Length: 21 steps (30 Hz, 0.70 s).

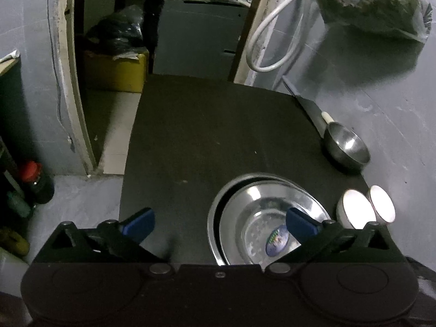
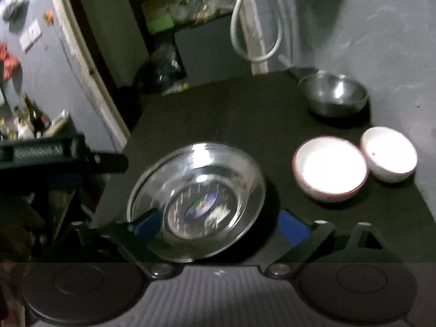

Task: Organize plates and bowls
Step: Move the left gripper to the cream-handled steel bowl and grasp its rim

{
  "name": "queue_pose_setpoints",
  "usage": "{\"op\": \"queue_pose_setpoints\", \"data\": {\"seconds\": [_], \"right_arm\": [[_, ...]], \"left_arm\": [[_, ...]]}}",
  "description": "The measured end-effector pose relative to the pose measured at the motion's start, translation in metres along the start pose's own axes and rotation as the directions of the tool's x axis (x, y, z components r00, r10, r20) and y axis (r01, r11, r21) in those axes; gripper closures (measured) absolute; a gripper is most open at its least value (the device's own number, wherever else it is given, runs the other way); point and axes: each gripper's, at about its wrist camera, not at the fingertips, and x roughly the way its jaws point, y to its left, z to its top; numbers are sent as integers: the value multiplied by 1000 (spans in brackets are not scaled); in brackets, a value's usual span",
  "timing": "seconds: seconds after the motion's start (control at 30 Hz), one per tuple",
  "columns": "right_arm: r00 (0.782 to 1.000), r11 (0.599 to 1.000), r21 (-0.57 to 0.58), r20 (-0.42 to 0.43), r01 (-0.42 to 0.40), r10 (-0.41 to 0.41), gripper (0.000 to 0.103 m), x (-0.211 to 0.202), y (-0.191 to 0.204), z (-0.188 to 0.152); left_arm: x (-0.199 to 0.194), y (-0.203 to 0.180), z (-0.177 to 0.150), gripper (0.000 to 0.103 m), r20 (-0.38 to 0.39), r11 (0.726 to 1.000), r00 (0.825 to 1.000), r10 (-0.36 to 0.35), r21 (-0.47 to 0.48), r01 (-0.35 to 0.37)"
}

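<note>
On the dark worktop [image 1: 207, 136], nested steel plates [image 2: 196, 199] sit at six o'clock.
Both grippers' fingers gape empty, left gripper [image 1: 219, 224] and right gripper [image 2: 220, 227]; open room at twelve; plate sticker [image 2: 201, 205] unreadable.

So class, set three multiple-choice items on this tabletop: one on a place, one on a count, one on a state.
1. Where does the small steel bowl stand on the dark tabletop?
A. at the far right edge, beyond the white bowls
B. inside the wide steel dish
C. on the floor

2. How many white round bowls with red rims are there?
A. one
B. two
C. four

3. How does the left claw stand?
A. shut on a bowl
B. open, gripping nothing
C. shut on the hose

Key: 1 A, it sits beyond the white pair at the edge; 2 B, two stand side by side; 3 B, its blue pads stand wide apart.
</note>
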Motion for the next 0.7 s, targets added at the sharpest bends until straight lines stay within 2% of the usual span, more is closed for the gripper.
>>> {"op": "queue_pose_setpoints", "data": {"seconds": [0.2, 0.4, 0.53, 0.7], "right_arm": [[988, 994, 81, 126, 75, -85, 0, -15, -31, 17], [982, 972, 213, 132, 104, -134, 0, -1, -72, 57], [976, 962, 234, 129, 139, -173, 0, 20, -95, 81], [975, 946, 284, 112, 156, -194, 0, 52, -123, 94]], "left_arm": [[17, -19, 26, 1, 37, 999, 999, -11, 51, 9], [47, -63, 75, 1, 95, 986, 990, -107, 141, 93], [75, -99, 107, 1, 122, 970, 979, -163, 202, 136], [124, -143, 128, 1, 76, 946, 977, -199, 275, 171]]}}
